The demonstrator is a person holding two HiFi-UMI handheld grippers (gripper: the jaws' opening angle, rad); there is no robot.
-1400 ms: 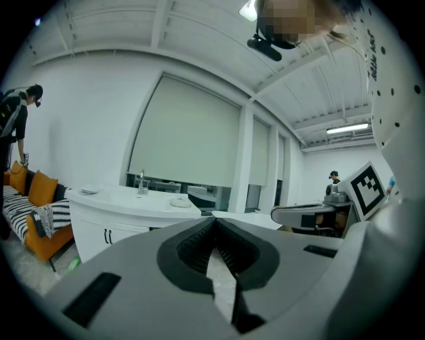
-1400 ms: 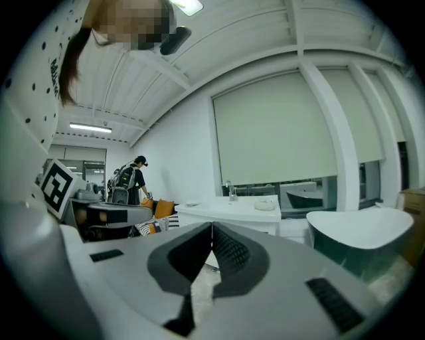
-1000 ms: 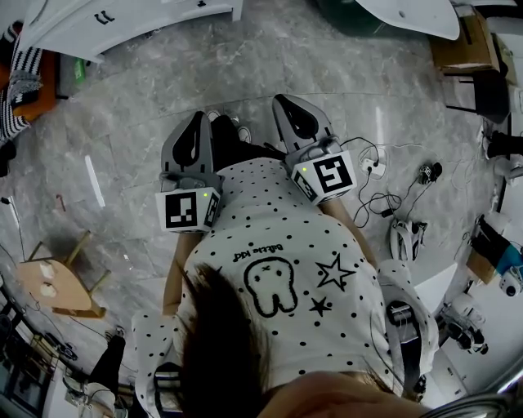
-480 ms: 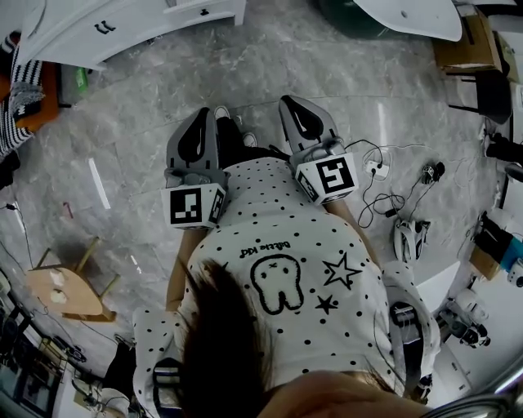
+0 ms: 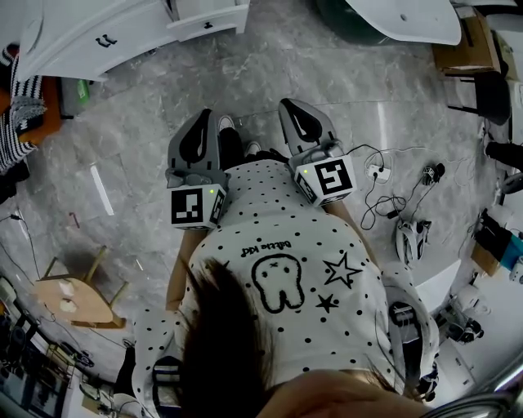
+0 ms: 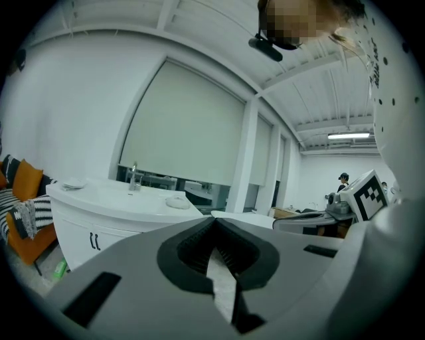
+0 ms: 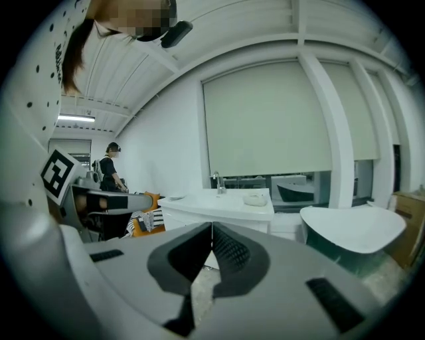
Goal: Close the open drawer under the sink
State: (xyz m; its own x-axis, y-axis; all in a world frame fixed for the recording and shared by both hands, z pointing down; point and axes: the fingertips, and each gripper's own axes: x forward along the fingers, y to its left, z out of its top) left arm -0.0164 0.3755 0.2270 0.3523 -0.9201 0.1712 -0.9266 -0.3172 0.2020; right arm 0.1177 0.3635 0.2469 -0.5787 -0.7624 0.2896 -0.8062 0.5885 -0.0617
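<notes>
The white sink cabinet (image 5: 90, 33) stands at the top left of the head view, and one drawer (image 5: 208, 18) juts out from its right end. My left gripper (image 5: 198, 122) and right gripper (image 5: 296, 110) are held side by side over the marble floor, well short of the cabinet. Both point toward it, shut and empty. Past the closed tips of the left gripper (image 6: 214, 222), the left gripper view shows the sink top (image 6: 119, 202) with its faucet (image 6: 134, 176). The same sink top (image 7: 222, 201) lies beyond the right gripper (image 7: 211, 229) in its view.
A white bathtub (image 5: 400, 16) sits at the top right. A small wooden stool (image 5: 69, 298) stands on the left, and an orange sofa with a striped cushion (image 5: 20, 90) is beside the cabinet. Cables and a power strip (image 5: 376, 171) lie on the right. A person (image 7: 109, 166) stands far off.
The cabinet and its drawer have come further into the head view from the top. Both grippers have travelled forward over the floor toward it, still shut.
</notes>
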